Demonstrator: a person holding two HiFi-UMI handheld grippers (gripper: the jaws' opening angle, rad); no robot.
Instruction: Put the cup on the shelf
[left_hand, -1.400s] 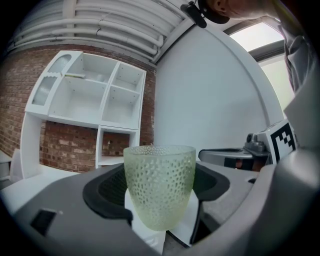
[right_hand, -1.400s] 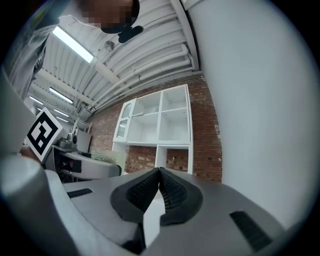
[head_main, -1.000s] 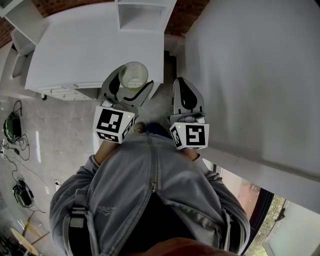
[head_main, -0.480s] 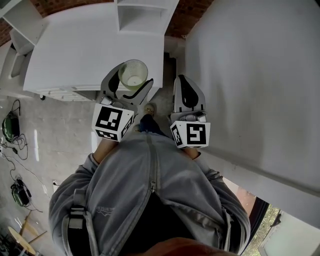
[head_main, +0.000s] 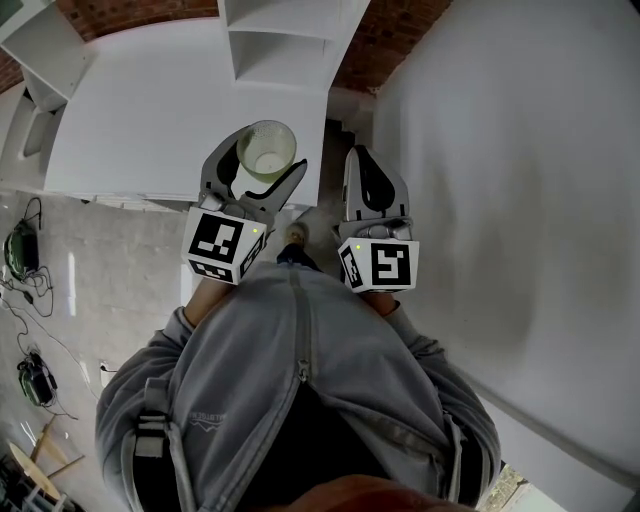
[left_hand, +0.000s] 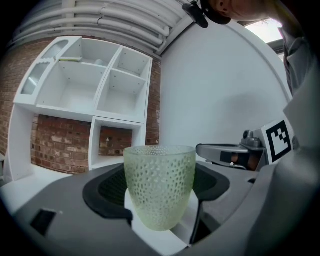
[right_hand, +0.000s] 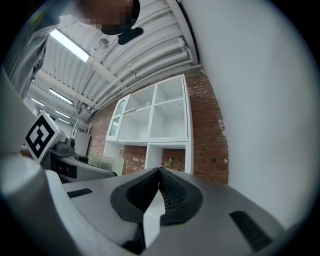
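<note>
A pale green dimpled glass cup (left_hand: 160, 185) stands upright between the dark pads of my left gripper (left_hand: 161, 186), which is shut on it. In the head view the cup (head_main: 265, 150) is carried over the edge of the white table (head_main: 150, 110). Ahead, the white shelf unit (left_hand: 90, 85) hangs on a brick wall with several bare compartments; the same shelf (right_hand: 155, 117) shows in the right gripper view. My right gripper (right_hand: 160, 187) is shut on nothing, beside the left one (head_main: 372, 170).
A large white wall (head_main: 520, 150) rises close on the right. A white side shelf (head_main: 40, 60) stands at the far left. Cables and green objects (head_main: 22, 255) lie on the grey floor at left. The person's grey jacket (head_main: 300, 400) fills the lower head view.
The person has stepped forward toward the shelf: table and shelf slid nearer in the head view. Both grippers keep their pose, and the cup stays gripped.
</note>
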